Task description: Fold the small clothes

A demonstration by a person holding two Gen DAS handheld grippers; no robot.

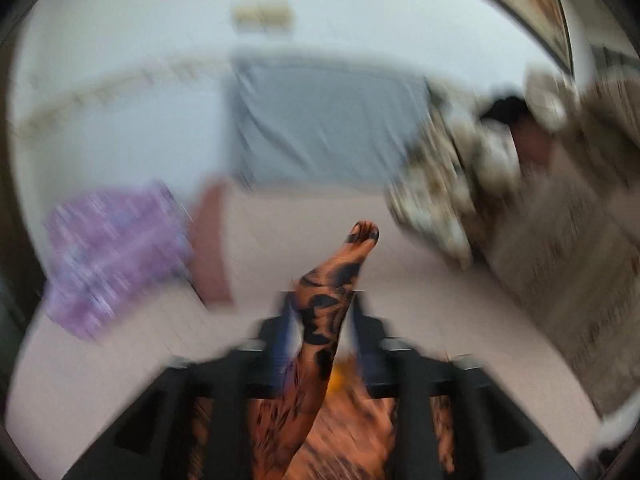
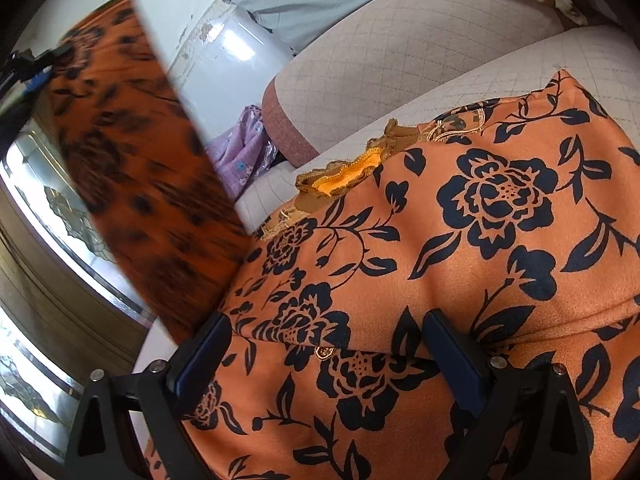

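An orange garment (image 2: 460, 240) with dark blue flowers lies on a quilted beige cushion (image 2: 400, 60). My right gripper (image 2: 328, 336) stands open, its two fingers wide apart and resting on the cloth near the front edge. At the left, one side of the garment is lifted as a blurred sheet (image 2: 132, 160) that runs up to my left gripper (image 2: 28, 76). In the blurred left wrist view a narrow strip of the orange cloth (image 1: 340, 272) pokes forward between the fingers of my left gripper (image 1: 326, 308). Thin light gaps show on either side of the strip, so the pads do not press it.
A purple cloth (image 1: 116, 252) lies at the left beside the cushion's brown edge (image 2: 288, 128). A grey sheet (image 1: 328, 120) hangs at the back against a white wall. A pale patterned cloth (image 1: 432, 184) is piled at the right.
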